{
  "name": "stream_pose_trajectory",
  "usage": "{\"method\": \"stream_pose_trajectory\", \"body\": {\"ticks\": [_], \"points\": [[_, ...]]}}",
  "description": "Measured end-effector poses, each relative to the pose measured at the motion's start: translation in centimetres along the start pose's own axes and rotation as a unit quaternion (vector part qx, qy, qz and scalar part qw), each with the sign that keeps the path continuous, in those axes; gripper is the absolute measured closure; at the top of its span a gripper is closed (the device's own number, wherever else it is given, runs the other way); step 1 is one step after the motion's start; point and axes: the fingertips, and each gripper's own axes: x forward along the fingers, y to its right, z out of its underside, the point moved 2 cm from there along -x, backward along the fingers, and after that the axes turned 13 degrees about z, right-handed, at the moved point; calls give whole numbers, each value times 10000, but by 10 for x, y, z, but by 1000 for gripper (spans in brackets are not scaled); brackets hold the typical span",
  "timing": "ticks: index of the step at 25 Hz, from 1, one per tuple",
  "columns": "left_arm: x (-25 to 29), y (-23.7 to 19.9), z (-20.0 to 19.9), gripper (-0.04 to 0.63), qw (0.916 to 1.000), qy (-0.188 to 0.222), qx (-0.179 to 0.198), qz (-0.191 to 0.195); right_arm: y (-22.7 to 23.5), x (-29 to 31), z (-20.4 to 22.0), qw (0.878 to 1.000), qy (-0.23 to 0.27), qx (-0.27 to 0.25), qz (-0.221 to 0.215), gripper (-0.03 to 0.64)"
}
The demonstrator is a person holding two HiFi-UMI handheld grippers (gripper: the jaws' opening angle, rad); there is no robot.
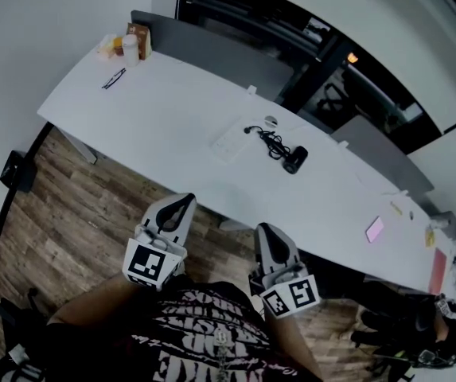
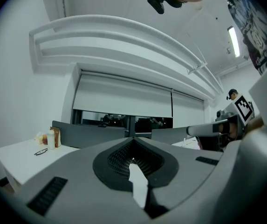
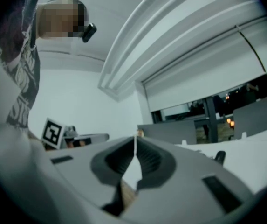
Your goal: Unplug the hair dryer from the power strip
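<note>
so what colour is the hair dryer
The hair dryer is black, clearest in the head view.

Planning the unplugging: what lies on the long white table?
Black hair dryer, its black cord, white power strip, black glasses, pink note. Where the cord ends is too small to tell.

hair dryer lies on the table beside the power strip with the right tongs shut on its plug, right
Wrong: the head view shows the right tongs shut empty, short of the table. The hair dryer does lie beside the power strip.
</note>
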Motion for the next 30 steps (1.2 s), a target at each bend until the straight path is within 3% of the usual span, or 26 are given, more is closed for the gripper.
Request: {"method": "stream_pose_trajectory", "body": {"ticks": [9,15,23,30], "points": [[-6,-4,1,569,9997,153,-174,108,-10,6,-5,9999,-118,-55,-31,581],[-14,-21,1,569,9997,146,-115,-139,-21,23,-5,9994,-134,-68,-304,581],[-21,-38,21,569,9988,-190,-137,-418,-15,48,5,9988,-209,125,-434,581],[-5,-46,27,569,9986,-261,-258,-388,-3,59,16,9985,-342,244,-340,581]]}}
